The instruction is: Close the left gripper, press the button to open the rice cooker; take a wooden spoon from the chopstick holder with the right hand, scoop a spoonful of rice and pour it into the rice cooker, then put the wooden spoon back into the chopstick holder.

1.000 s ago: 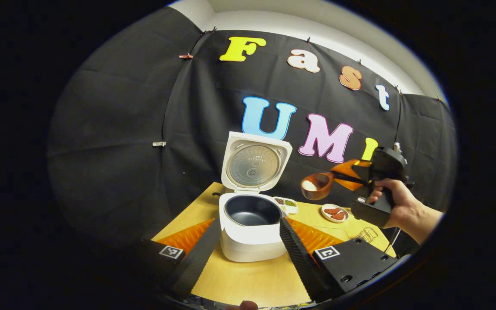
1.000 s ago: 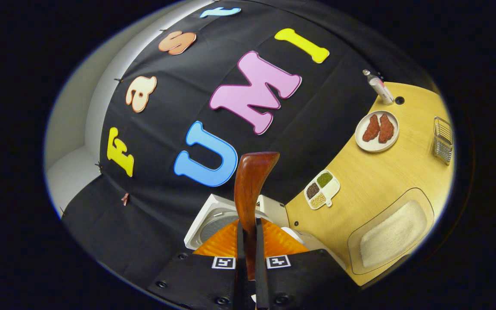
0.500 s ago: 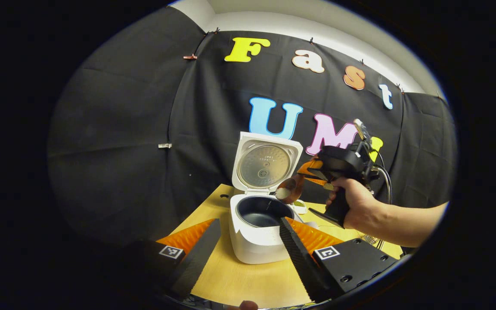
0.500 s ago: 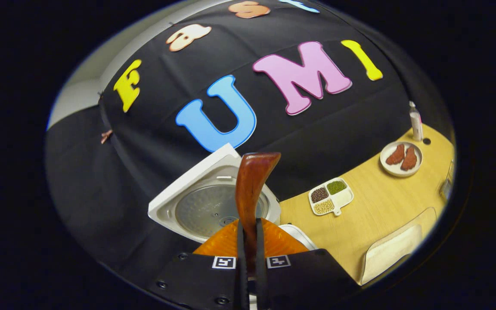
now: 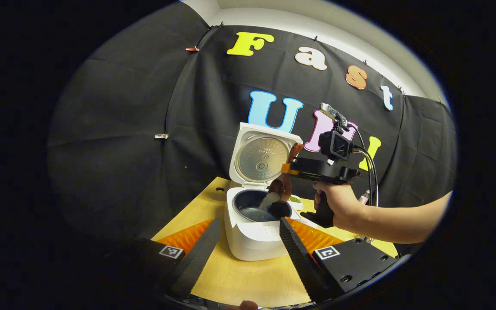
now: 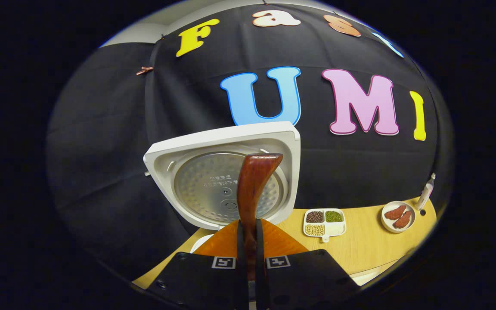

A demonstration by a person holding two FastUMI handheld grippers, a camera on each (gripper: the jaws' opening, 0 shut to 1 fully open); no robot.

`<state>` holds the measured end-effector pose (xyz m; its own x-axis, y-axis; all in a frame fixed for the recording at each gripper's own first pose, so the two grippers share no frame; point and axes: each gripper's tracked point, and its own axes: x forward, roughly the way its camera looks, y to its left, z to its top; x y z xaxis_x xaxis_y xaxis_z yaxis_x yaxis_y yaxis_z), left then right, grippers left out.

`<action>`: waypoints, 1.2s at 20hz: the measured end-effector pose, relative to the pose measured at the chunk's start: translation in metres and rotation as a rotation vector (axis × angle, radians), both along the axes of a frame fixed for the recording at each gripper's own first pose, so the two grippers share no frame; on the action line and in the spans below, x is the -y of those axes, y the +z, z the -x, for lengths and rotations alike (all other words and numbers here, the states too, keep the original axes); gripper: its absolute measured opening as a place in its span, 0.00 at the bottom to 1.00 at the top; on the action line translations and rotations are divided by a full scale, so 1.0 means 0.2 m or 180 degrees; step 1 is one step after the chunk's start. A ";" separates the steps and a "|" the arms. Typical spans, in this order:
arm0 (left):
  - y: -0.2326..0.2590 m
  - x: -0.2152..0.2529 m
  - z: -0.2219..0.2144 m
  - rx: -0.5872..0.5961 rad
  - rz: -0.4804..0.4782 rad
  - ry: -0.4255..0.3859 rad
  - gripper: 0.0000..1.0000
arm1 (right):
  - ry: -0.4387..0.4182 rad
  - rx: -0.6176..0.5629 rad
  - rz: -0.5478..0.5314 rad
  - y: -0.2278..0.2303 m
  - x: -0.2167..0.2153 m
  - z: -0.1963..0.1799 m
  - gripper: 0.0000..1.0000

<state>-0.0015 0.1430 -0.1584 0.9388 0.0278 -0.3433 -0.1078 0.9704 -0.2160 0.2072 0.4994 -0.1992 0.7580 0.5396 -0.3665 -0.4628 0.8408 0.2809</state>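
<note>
over rice cooker (image 5: 254, 232) now, tipped wooden spoon (image 5: 283, 186)

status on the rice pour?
Right gripper shut on wooden spoon, tipped over rice cooker. Rice falling into pot. Left gripper open, idle. Nothing in the way.

Your right gripper (image 5: 290, 168) has swung in from the right side of the left gripper view to the centre, just above the cooker (image 5: 254, 230), and the spoon (image 5: 283, 186) it grips has gone from level, bowl up with rice in it, to tipped downward, with rice (image 5: 268, 200) now streaming from it into the pot. In the right gripper view the frame has rolled upright: the open lid (image 6: 226, 174) has grown from a corner at bottom centre to the middle behind the spoon handle, while the tray (image 6: 323, 222) and plate (image 6: 398, 216) have dropped to the lower right.
</note>
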 end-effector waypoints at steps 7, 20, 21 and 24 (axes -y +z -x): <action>-0.02 -0.03 0.05 -0.0022 -0.0017 0.0065 0.95 | 0.0840 0.0891 0.0775 0.06 -0.13 0.12 0.11; 0.05 0.03 0.16 0.0040 -0.0097 0.0103 0.95 | 0.1277 0.1024 0.0845 0.15 -0.21 0.30 0.11; 0.05 0.04 0.17 0.0037 -0.0106 0.0105 0.95 | 0.1126 0.0781 0.0638 0.14 -0.18 0.28 0.11; 0.07 0.07 0.20 0.0044 -0.0142 0.0101 0.95 | 0.0595 -0.0019 -0.0068 0.16 -0.06 0.18 0.11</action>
<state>-0.0413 0.1282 -0.1448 0.9418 0.0728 -0.3282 -0.1361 0.9753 -0.1742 0.1705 0.5113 -0.1678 0.6415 0.6786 -0.3576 -0.6088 0.7341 0.3010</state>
